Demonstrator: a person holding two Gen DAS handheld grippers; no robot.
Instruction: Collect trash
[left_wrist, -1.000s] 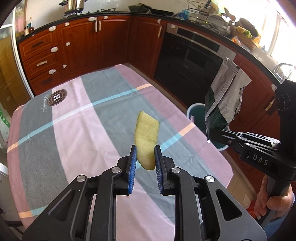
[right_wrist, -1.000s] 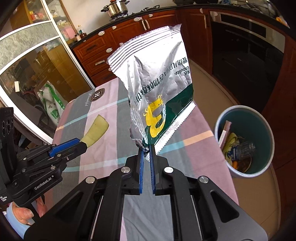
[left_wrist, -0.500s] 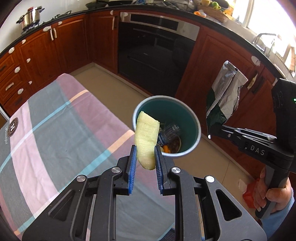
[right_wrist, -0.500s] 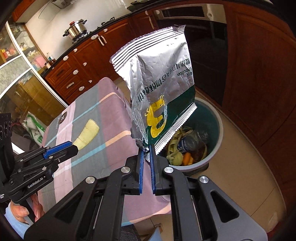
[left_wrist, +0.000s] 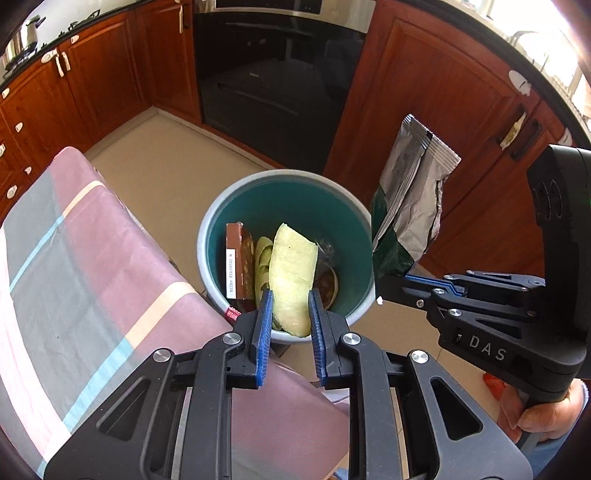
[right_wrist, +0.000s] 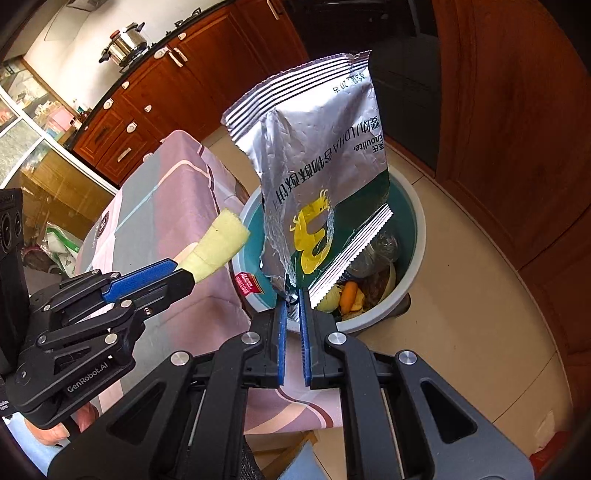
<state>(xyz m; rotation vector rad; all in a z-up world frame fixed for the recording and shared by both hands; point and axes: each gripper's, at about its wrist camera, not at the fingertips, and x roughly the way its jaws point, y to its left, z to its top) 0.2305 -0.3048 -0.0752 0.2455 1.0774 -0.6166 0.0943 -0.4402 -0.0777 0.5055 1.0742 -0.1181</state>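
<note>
- The left tool (left_wrist: 290, 310) grips a pale yellow-green peel (left_wrist: 293, 277) by its lower end, blue pads pressed to both sides. The peel is a long, slightly curved strip with a squared top and a dull, fibrous face.
- It hangs in the air over the bin (left_wrist: 207, 236), just past the counter's (left_wrist: 92, 266) edge.
- The right tool (right_wrist: 291, 299) is nearly closed, pinching a bottom corner of a snack bag (right_wrist: 317, 147). The bag stands up from the pads: crinkled silver foil above, a green band and yellow figure below, both end seams ridged, one side torn open.
- The bag also hangs over the bin, to the right of the peel.
- The bin is teal inside with a pale rim and stands on the tiled floor (left_wrist: 155, 155) beside the counter.
- Its contents are partly covered by peel and bag: a brown wrapper (left_wrist: 236, 266), green strips and something orange show; the rest is a dark jumble I can't make out.
- Print on the bag reads upside down and is only partly legible.
- A hand (left_wrist: 543, 417) on the right tool's handle is cut off at the frame edge.
</note>
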